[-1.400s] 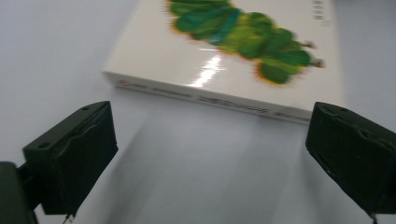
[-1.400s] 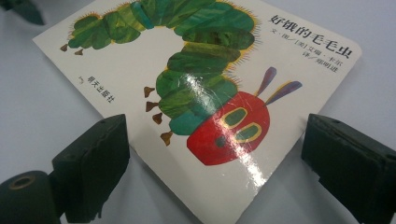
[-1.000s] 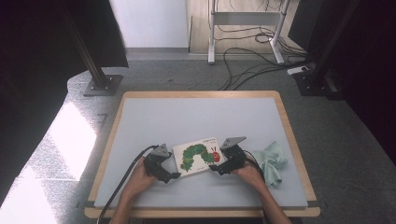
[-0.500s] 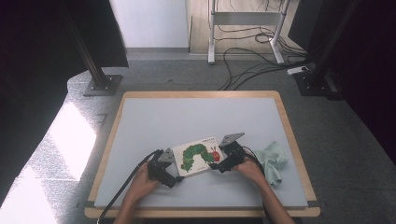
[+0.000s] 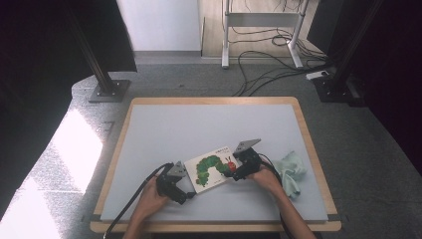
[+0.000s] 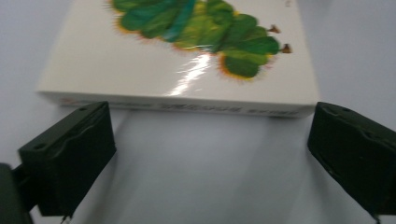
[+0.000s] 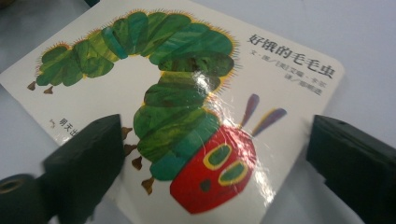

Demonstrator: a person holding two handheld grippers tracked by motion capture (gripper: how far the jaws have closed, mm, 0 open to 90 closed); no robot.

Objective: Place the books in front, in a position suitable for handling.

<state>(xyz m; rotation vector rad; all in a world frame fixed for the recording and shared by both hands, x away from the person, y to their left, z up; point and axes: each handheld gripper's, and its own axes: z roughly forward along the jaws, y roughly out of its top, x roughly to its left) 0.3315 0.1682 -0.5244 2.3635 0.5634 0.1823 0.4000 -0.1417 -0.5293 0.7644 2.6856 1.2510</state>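
Note:
A white board book (image 5: 211, 168) with a green caterpillar on its cover lies flat near the front of the grey table (image 5: 209, 124). My left gripper (image 5: 186, 186) sits at the book's left edge. In the left gripper view it (image 6: 210, 158) stands open, and the book's spine (image 6: 177, 100) lies just ahead of the jaws, untouched. My right gripper (image 5: 234, 174) is at the book's right end. Its jaws (image 7: 215, 158) have just been closing a little but stand wide open over the caterpillar's red head (image 7: 219, 168), with the book's corner between them and the pads off it.
A pale green cloth (image 5: 291, 169) lies crumpled on the table just right of my right hand. The table has a wooden rim (image 5: 214, 100). Beyond it, on the floor, are a dark stand base (image 5: 107, 92) and tangled cables (image 5: 268, 69).

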